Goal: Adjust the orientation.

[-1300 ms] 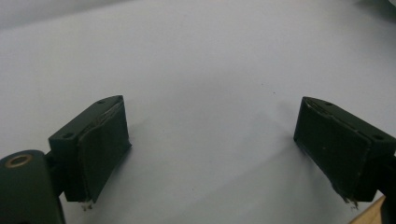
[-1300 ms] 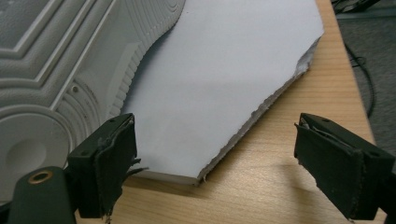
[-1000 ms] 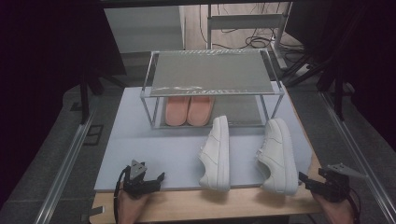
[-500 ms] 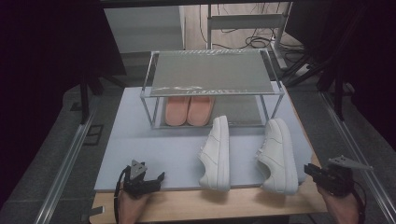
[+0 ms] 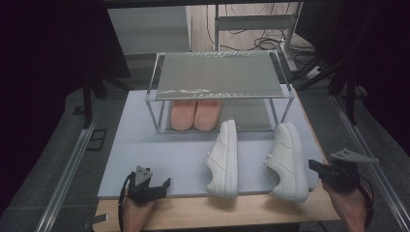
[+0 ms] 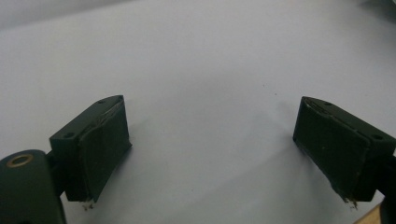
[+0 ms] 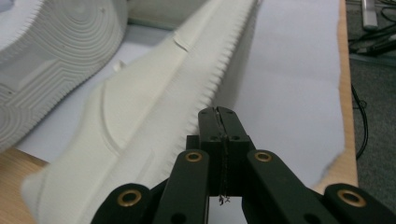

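Observation:
Two white sneakers lie on the pale blue mat [image 5: 159,150]: one on its side [image 5: 223,159] at the middle, the other [image 5: 288,162] to its right. My right gripper [image 5: 313,167] hangs just right of that second shoe, near its heel. Its jaws have just been closing and now meet with nothing between them. In the right gripper view the shut tips [image 7: 219,116] sit beside the shoe's toothed sole edge [image 7: 154,107]. My left gripper [image 5: 162,186] rests at the mat's front left, open over bare mat [image 6: 219,154].
A metal shoe rack [image 5: 220,72] stands at the back of the mat, with a pink pair [image 5: 196,115] on its lower level. The wooden table edge [image 5: 217,212] runs along the front. Rails flank the table on both sides.
My right gripper has risen, drawn slightly away from the right shoe's heel, and its jaws have come together. The left gripper and both shoes stayed put.

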Demonstrator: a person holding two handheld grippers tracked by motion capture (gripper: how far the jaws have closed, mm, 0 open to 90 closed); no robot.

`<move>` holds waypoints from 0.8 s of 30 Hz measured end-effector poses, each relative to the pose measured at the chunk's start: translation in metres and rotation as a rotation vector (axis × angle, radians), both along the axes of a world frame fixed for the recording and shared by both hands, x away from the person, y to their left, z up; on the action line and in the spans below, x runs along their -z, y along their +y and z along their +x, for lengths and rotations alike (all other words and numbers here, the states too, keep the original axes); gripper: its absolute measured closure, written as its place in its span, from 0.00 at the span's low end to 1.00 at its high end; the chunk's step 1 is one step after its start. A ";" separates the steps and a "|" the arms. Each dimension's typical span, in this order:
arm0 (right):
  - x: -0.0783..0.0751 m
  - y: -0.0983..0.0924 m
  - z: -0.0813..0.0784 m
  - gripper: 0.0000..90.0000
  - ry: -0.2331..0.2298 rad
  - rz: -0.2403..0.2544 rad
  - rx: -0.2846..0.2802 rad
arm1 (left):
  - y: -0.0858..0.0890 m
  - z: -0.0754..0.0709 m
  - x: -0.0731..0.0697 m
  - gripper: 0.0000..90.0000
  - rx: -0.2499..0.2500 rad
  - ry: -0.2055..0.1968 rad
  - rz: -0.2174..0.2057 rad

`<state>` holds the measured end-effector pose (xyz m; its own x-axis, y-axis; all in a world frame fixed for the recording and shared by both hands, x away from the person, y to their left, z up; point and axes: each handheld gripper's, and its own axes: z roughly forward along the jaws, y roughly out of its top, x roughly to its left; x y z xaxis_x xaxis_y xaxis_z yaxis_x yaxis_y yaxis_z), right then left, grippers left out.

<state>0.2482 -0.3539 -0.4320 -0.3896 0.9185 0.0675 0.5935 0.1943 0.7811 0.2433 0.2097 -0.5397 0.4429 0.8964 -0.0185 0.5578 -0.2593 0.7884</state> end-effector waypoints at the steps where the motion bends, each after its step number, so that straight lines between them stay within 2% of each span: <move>1: -0.002 0.003 0.002 0.99 -0.003 -0.005 -0.005 | 0.000 0.000 0.000 0.11 0.000 0.000 0.000; 5: -0.003 0.015 0.009 0.99 -0.002 -0.014 -0.033 | 0.000 0.000 0.000 0.11 -0.001 0.000 -0.001; 8: -0.001 0.019 0.012 0.99 0.008 -0.030 -0.029 | 0.000 0.000 0.000 0.11 -0.001 0.000 -0.001; 10: 0.000 0.018 0.012 0.99 0.006 -0.018 -0.025 | 0.000 0.000 0.000 0.11 -0.001 0.000 0.000; 18: 0.001 0.009 0.009 1.00 0.007 -0.033 0.000 | 0.000 0.000 0.000 0.11 -0.001 0.000 -0.001; 24: 0.004 -0.001 0.006 1.00 0.004 -0.012 0.029 | 0.000 0.000 0.000 0.11 -0.001 0.000 -0.001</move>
<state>0.2545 -0.3554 -0.4360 -0.3621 0.9304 0.0576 0.6023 0.1864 0.7762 0.2433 0.2096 -0.5397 0.4419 0.8968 -0.0195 0.5582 -0.2579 0.7886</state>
